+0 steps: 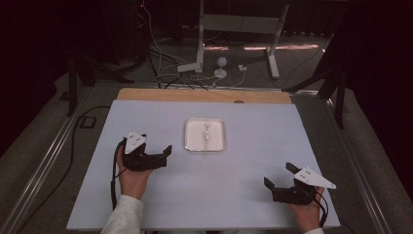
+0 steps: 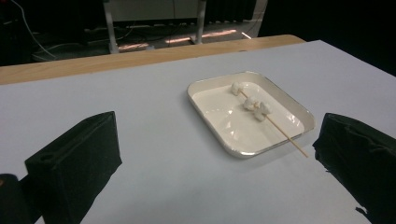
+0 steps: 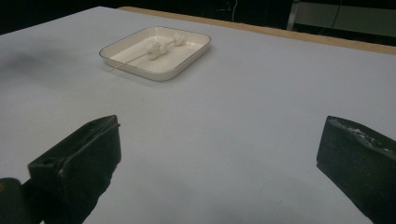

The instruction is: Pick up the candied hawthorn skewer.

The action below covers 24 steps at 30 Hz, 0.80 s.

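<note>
- Skewer [image 2: 273, 123] lies flat in the white tray [image 2: 280, 100], slanting across it, with three white marshmallow-like pieces [image 2: 256, 107] threaded along its far half and its bare end poking out over the tray's near rim.
- From the left gripper view, that tray sits ahead and a little to the right of the jaws, close by, nothing between them and it.
- From the right gripper view, the same tray [image 3: 184, 63] is ahead and off to the left of the jaws, noticeably farther away, with the skewer's [image 3: 126, 61] bare tip pointing out to the left.
- Left gripper [image 1: 153, 153] sits low over the white table cover [image 1: 243, 195], jaws spread wide, nothing between them, aimed toward the tray's [image 1: 189, 134] near left corner.
- Right gripper [image 1: 277, 178] is down near the person's edge of the cover, jaws also wide apart and empty, well apart from the tray.
- Each tool rests in a hand, with a grey three-cornered plate on top.
- Beyond the cover, past both tools, a strip of bare wooden table edge [image 1: 204, 95] shows, and behind that cables [image 1: 165, 63] and a white stand frame [image 1: 238, 29] on the floor.
</note>
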Available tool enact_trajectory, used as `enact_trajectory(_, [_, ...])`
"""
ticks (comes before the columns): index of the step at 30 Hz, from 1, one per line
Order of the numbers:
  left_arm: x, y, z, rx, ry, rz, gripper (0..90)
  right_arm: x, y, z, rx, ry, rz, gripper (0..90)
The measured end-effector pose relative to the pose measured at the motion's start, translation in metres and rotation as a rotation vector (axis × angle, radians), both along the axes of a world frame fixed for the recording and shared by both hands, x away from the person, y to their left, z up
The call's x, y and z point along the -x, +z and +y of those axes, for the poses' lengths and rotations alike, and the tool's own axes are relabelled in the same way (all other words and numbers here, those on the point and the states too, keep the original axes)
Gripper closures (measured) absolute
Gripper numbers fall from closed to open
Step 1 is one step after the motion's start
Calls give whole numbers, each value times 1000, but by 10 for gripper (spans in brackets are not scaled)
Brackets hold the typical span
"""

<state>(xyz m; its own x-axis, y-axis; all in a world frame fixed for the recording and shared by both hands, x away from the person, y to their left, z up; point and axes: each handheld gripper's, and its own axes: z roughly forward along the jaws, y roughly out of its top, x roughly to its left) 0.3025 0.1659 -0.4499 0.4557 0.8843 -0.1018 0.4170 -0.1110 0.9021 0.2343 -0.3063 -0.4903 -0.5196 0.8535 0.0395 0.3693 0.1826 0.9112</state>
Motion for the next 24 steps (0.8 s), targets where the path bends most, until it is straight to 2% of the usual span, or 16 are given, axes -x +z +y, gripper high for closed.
enact_trajectory(4, [-13, -1, -15, -17, -8, 12, 6, 0, 0, 1, 2, 3, 2, 0])
enact_trajectory(12, [-28, -5, -35, -42, -13, 27, 6, 0, -1, 1, 2, 4, 4, 0])
enact_trajectory(19, [-42, -12, -52, -20, 8, 36, 7, 0, -1, 1, 3, 7, 6, 0])
enact_trajectory(24, [-51, -19, -69, -35, -3, 54, 7, 0, -1, 1, 3, 7, 7, 0])
